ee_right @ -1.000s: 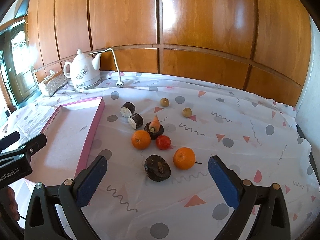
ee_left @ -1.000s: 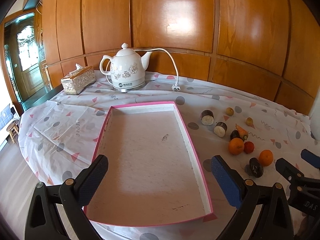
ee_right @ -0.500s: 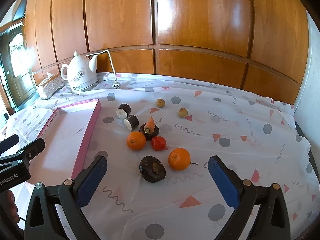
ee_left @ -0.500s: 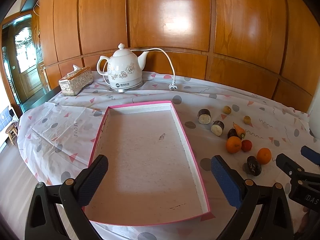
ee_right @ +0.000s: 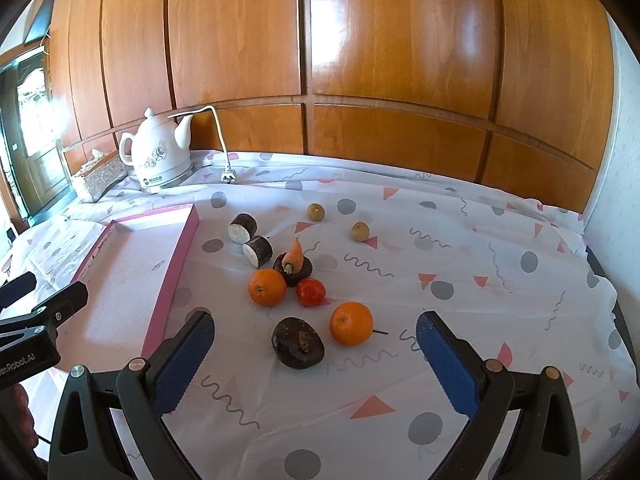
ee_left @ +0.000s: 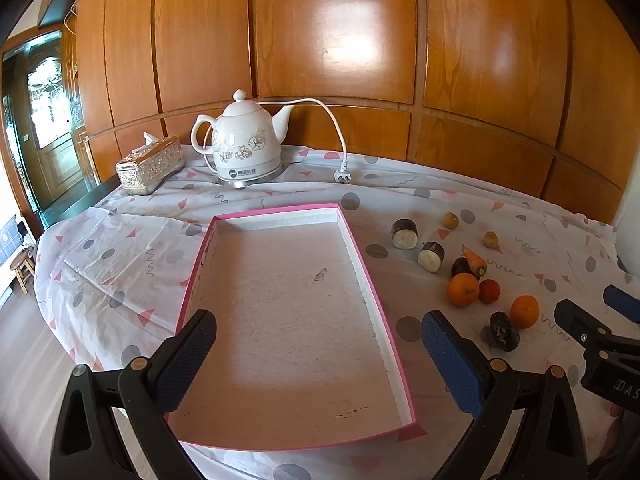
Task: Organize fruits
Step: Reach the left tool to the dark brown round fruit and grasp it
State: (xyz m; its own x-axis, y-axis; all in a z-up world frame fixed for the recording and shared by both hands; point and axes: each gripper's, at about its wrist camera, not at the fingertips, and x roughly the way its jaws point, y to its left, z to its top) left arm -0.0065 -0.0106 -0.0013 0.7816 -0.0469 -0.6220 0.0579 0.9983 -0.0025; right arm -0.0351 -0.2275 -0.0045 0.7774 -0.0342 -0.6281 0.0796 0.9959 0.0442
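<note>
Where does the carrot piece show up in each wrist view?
Left wrist: the carrot is at right of centre, leaning on a dark round piece, right of the pink tray.
Right wrist: the carrot is near the middle, atop the same dark piece, right of the tray.
Shared landmark: the white kettle at the wall behind.

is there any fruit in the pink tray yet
No, the pink tray holds nothing, and the two oranges and the other pieces lie on the tablecloth beside it.
</note>
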